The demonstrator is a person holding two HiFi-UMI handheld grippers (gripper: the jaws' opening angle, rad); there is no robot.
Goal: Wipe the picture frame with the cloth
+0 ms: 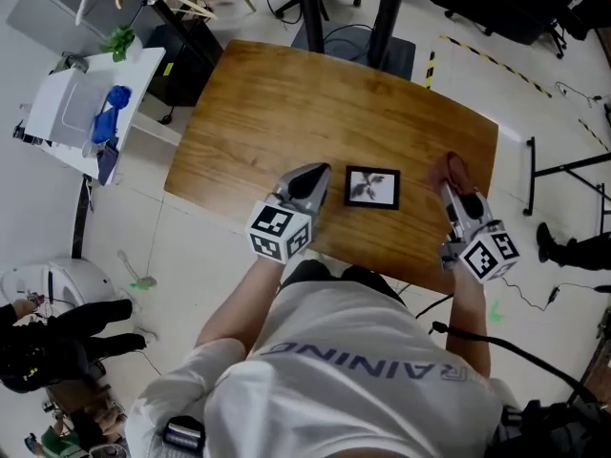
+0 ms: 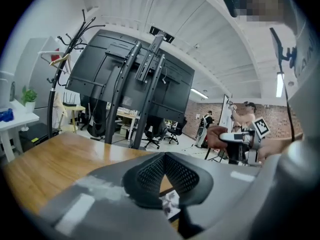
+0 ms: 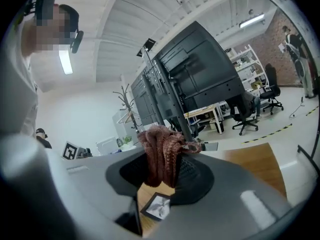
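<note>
A small black picture frame [image 1: 372,188] with a pale print lies flat on the wooden table [image 1: 286,103], near its front edge. My left gripper [image 1: 319,173] rests just left of the frame, its jaws shut with nothing between them. My right gripper [image 1: 448,188] hovers to the frame's right, shut on a bunched reddish-brown cloth [image 1: 455,169]. In the right gripper view the cloth [image 3: 162,153] stands up between the jaws, with the frame [image 3: 157,207] below them. The left gripper view shows the frame [image 2: 170,203] under the closed jaws and the cloth [image 2: 216,135] off to the right.
A white side table [image 1: 67,113] holding a blue object [image 1: 109,113] stands to the left of the wooden table. A black stand post [image 1: 386,12] rises behind the far edge. Cables and stand legs lie on the floor at right. A person in black crouches at lower left.
</note>
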